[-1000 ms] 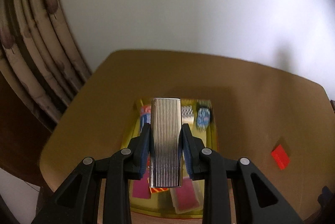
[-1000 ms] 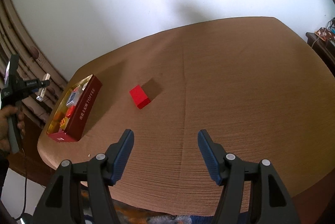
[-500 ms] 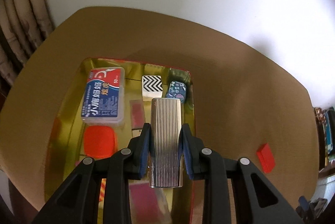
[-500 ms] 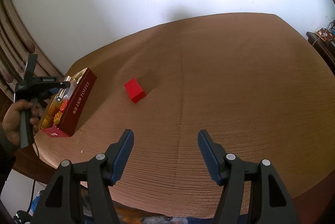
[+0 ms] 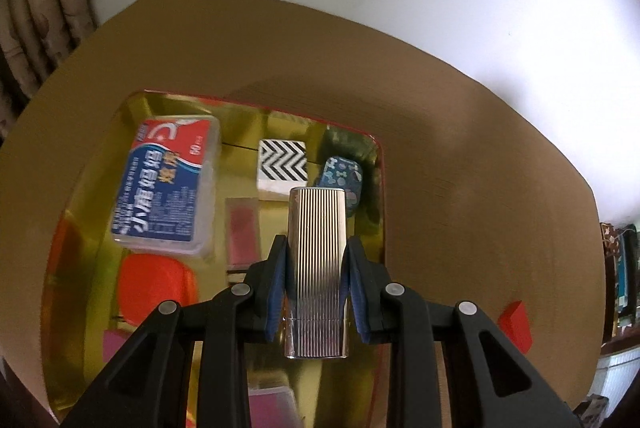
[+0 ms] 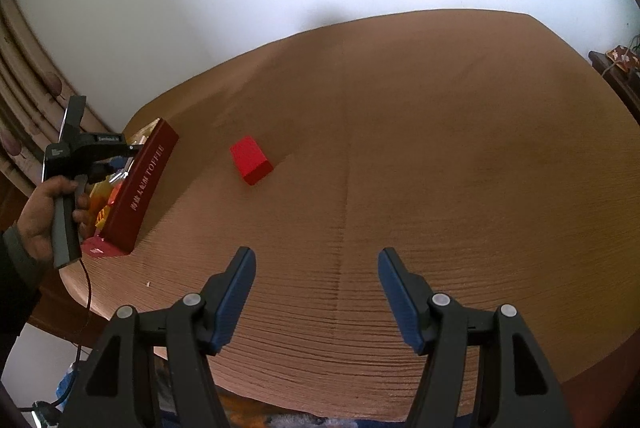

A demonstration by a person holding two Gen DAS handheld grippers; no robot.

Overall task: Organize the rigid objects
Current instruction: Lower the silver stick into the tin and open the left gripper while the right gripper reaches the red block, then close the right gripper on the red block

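My left gripper is shut on a silver ribbed metal case, held upright over the right half of a red box with a gold lining. Inside the box lie a blue-and-red plastic case, a black-and-white zigzag block, a blue patterned piece, an orange case and a pink slab. A red block sits alone on the brown table, right of the box. My right gripper stands open above the table's near part, with nothing between its fingers.
A hand holds the left gripper's handle at the table's left edge, with a cable hanging below it. Curtains hang behind the box. A dark cabinet stands past the table's far right corner. The red block also shows at lower right.
The left gripper has come down over the box with the silver case still in it, and the box's contents now look larger. The right gripper has stayed nearly still.
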